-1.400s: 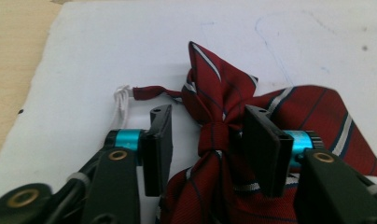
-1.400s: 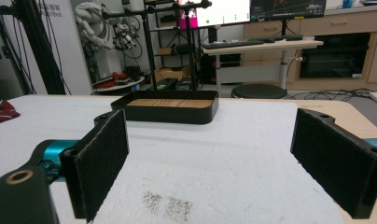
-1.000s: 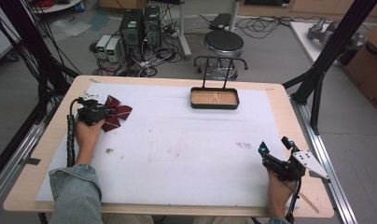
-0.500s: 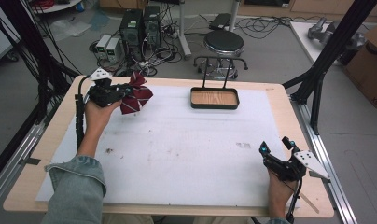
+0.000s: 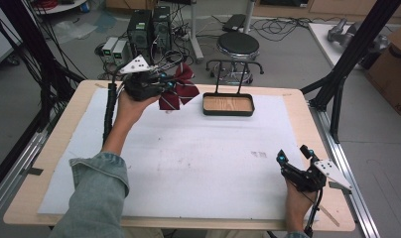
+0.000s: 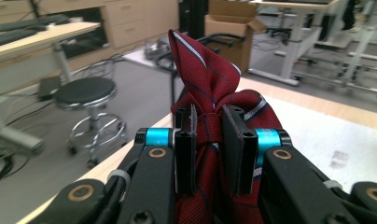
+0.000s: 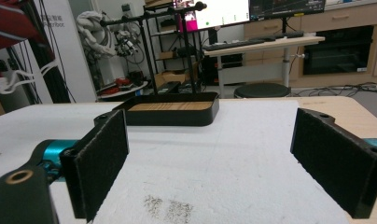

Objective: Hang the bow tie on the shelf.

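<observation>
Left gripper view: left gripper (image 6: 209, 149) clamped on red bow tie (image 6: 210, 88); right gripper (image 7: 224, 158) wide.

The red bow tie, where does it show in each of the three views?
High view: bow tie at upper left centre, gripped by the left gripper, just left of the tray.
Left gripper view: centre, pinched between the jaws.
Right gripper view: top left corner.
Shared landmark: the stool.
</observation>
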